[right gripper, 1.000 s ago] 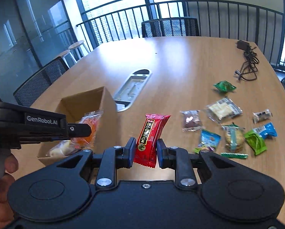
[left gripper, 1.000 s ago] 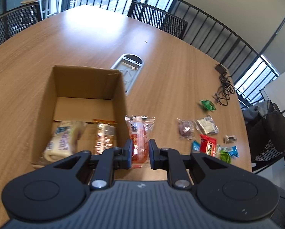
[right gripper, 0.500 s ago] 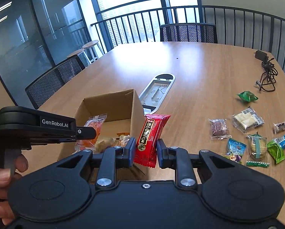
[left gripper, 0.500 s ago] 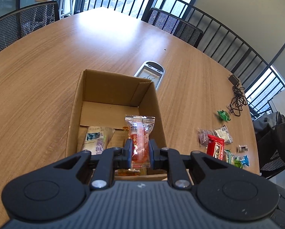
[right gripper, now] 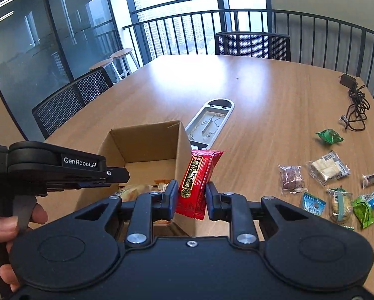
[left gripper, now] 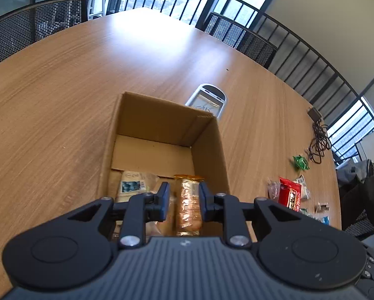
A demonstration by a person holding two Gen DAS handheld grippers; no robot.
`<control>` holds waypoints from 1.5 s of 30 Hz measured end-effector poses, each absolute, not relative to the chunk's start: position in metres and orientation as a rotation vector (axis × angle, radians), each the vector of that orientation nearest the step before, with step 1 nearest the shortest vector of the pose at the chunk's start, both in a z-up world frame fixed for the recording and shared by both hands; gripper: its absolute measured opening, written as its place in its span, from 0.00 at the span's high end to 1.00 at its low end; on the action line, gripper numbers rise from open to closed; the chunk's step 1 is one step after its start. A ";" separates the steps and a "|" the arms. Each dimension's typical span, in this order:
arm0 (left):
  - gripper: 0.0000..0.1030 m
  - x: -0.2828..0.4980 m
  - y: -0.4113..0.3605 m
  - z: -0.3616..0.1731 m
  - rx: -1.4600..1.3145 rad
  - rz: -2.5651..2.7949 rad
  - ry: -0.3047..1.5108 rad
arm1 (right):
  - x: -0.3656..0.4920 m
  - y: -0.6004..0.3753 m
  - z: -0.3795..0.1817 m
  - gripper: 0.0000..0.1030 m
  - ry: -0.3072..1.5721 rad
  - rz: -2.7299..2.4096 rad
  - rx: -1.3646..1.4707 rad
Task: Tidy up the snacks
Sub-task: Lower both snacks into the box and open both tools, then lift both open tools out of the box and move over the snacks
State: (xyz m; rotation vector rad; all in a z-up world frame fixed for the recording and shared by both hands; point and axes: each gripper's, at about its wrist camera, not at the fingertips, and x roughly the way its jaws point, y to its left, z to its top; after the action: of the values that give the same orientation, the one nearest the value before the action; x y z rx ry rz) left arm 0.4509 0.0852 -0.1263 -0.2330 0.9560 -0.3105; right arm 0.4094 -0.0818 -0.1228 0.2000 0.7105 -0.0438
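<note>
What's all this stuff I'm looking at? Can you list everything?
table: one, wooden, under everything
cardboard box: one, brown, open, below both claws
boxed packets: at least two, pale and golden-brown, on the box floor
loose snacks: about nine, mixed colours, right of the box
cable hatch: one, grey, table centre
charger with cable: one, black, far right
chairs: at least two, black mesh, around the table
left claw: black, over the box, jaws just opening, empty
right claw: black, clamping a red packet
hand: one, on the left claw's trigger
</note>
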 end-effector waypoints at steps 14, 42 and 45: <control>0.55 0.440 0.132 -0.113 -0.274 -0.194 0.926 | 0.428 -0.047 -0.120 0.77 0.721 0.071 0.157; 0.00 0.435 0.086 -0.104 -0.192 -0.314 0.862 | 0.379 -0.116 -0.120 0.05 0.703 -0.154 0.224; 0.00 0.433 0.070 -0.101 -0.173 -0.367 0.851 | 0.371 -0.130 -0.117 0.00 0.686 -0.181 0.234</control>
State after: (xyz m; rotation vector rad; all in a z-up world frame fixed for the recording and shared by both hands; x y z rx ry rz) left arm 0.4330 0.0696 -0.1015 -0.1735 0.8514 -0.3673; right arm 0.3708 -0.1297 -0.1171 0.2341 0.6857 -0.1810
